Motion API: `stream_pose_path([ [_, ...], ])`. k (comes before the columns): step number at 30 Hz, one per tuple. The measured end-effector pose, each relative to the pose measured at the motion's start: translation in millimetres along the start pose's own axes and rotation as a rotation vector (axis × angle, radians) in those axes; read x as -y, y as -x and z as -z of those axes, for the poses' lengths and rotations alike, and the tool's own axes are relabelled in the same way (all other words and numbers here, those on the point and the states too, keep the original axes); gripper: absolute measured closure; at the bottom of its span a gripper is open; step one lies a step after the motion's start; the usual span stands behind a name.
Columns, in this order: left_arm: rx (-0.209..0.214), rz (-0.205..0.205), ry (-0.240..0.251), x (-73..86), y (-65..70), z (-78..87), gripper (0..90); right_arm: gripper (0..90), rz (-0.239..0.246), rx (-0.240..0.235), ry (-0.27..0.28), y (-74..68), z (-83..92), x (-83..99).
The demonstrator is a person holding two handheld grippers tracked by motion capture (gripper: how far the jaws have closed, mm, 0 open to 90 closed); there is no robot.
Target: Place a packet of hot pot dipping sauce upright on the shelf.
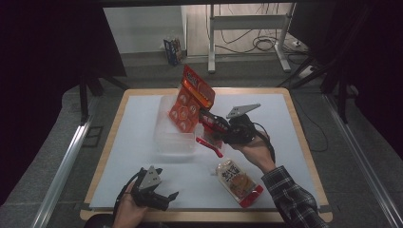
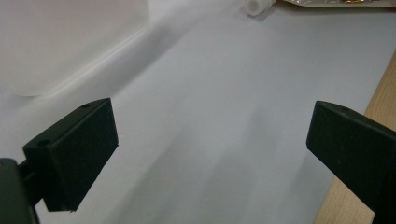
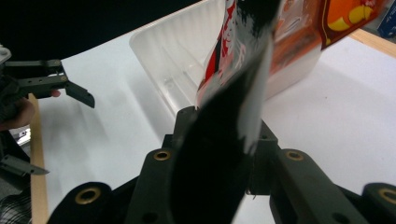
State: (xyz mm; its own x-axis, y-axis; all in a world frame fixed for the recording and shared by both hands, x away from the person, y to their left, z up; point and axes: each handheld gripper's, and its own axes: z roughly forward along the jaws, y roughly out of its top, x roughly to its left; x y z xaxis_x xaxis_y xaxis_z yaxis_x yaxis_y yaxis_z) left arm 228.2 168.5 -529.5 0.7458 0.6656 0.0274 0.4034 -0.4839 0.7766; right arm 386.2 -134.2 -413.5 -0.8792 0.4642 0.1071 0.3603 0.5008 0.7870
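The right gripper [image 1: 209, 118] has its jaws clamped on an orange snack packet [image 1: 191, 99], holding it over the clear plastic bin [image 1: 173, 137]. Next, I'd judge, comes lowering and letting go. The left gripper [image 1: 164, 197] rests near, jaws wide and empty.

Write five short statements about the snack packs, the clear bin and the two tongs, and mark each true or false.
1. The right tongs grip the orange snack pack. True.
2. That pack lies flat on the table. False: it is held up over the clear bin.
3. The left tongs hold a pack. False: they are open and empty.
4. A second snack pack lies on the white mat. True.
5. The second pack is inside the bin. False: it lies outside.
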Motion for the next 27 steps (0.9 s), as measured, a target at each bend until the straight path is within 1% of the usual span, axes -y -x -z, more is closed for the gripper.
stream_pose_path([
  [8, -0.004, -0.001, -0.001, 0.4, -0.2, 0.3, 2.0, 70.0, 0.020, -0.001, -0.009, 4.6, -18.6, -10.1],
  [13, -0.005, -0.004, -0.005, 0.5, -0.1, 0.0, 2.0, 70.0, 0.042, 0.008, -0.027, 6.0, -28.0, -14.7],
  [21, -0.004, -0.010, -0.013, 0.4, 0.5, -0.8, 2.0, 70.0, 0.064, 0.008, -0.050, 5.6, -40.5, -21.9],
  [27, -0.005, -0.014, -0.016, 0.6, 0.6, -1.2, 2.0, 70.1, 0.083, 0.008, -0.060, 4.2, -54.1, -28.6],
])
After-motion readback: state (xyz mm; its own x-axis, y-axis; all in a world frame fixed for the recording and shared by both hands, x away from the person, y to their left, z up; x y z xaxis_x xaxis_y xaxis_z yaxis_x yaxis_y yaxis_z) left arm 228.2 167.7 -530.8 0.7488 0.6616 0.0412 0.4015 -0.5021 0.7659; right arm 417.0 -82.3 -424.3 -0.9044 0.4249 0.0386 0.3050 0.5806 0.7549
